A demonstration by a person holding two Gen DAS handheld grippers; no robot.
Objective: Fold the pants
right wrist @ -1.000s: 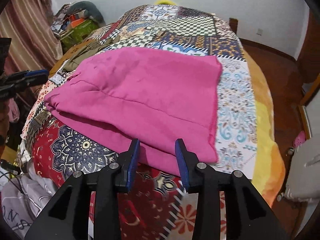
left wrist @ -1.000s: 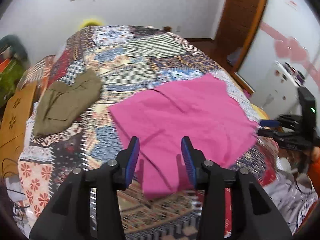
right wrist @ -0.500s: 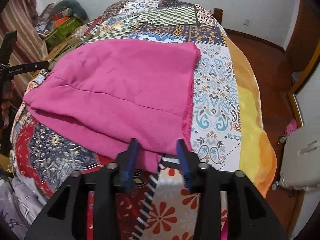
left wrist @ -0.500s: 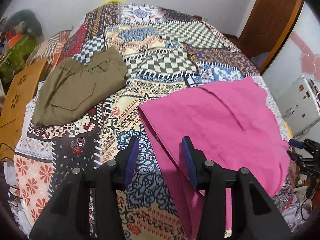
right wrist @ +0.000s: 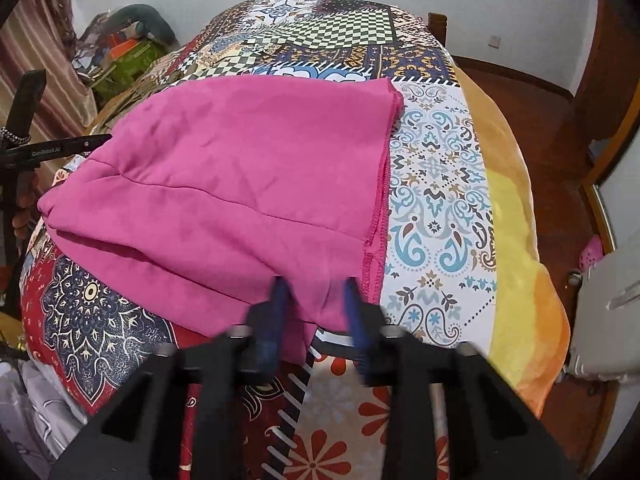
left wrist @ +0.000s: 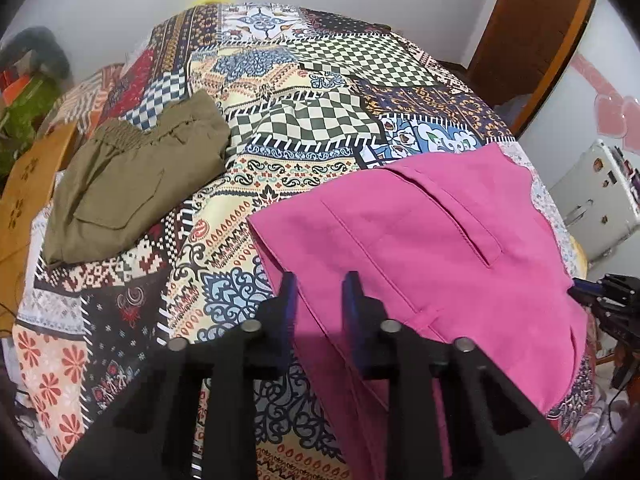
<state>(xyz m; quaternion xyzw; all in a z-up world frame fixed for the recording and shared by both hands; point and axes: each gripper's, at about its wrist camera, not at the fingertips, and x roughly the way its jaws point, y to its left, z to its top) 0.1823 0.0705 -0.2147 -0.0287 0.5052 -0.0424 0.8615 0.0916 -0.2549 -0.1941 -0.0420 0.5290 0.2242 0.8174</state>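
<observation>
The pink pants (left wrist: 420,256) lie folded on the patchwork bed; they also show in the right wrist view (right wrist: 240,184). My left gripper (left wrist: 318,304) is open, its jaws astride the pants' near left edge, with fabric between them. My right gripper (right wrist: 314,312) is open, its jaws astride the near corner of the pink fabric by the hem. The right gripper shows at the right edge of the left wrist view (left wrist: 600,292). The left gripper shows at the left edge of the right wrist view (right wrist: 56,150).
Folded olive-green pants (left wrist: 132,176) lie on the bed's left side. The patchwork bedspread (left wrist: 320,96) covers the bed. A white appliance (left wrist: 596,208) stands to the right. A clutter pile (right wrist: 120,52) sits by the curtain. A wooden door (left wrist: 532,28) is at the back right.
Both grippers have come lower and closer to the pink pants. The left now has the pants' left edge between its jaws; the right has the near corner between its jaws. Both jaws have narrowed slightly.
</observation>
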